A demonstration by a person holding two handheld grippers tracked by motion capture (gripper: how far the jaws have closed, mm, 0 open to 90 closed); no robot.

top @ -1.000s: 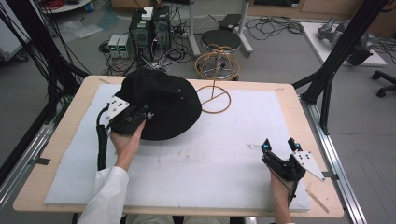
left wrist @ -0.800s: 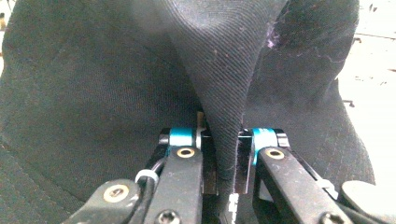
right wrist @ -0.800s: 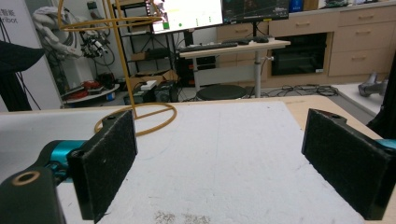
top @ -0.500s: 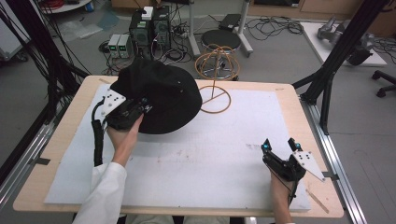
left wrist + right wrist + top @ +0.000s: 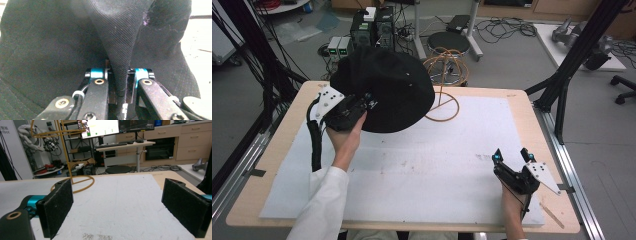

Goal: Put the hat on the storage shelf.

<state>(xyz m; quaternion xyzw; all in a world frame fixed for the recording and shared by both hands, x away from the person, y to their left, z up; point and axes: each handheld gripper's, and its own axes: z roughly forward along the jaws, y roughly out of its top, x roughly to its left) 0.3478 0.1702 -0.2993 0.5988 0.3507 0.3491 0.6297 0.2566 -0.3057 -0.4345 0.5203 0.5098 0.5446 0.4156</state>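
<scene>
Toward the far left corner of the desk (image 5: 272,165), the left gripper (image 5: 357,106) holds a black cloth hat with a wide round brim (image 5: 384,87) clear of the white foam mat (image 5: 422,165), the hat hanging tilted above the mat's far left part. From the left gripper view, its jaws are pinched tight on a fold of the hat's dark twill fabric (image 5: 120,50), which rises as a ridge between the two pads; gripping a fold at the edge seems the sensible way to carry something so limp, since it gives the narrow jaws a firm bite. Just beyond the hat, near the far edge of the desk, stands a thin orange wire stand with a ring base and a looped top (image 5: 443,95), and the hat is held beside it and about level with its top, so I judge the hat is meant to go over that loop. The left hand (image 5: 344,137) grasps the gripper from below, forearm in a white sleeve (image 5: 324,205) angled up from the near edge toward the far left, with the black cable (image 5: 316,145) looping down beside the wrist. Near the right corner at the near edge, the right gripper (image 5: 512,156) rests low over the mat, well apart from the hat, pointing toward the far edge; the right gripper view shows its jaws spread wide with nothing between them, the pads (image 5: 57,207) framing bare mat and the stand's ring base (image 5: 75,183) farther off, apparently waiting in reserve.
</scene>
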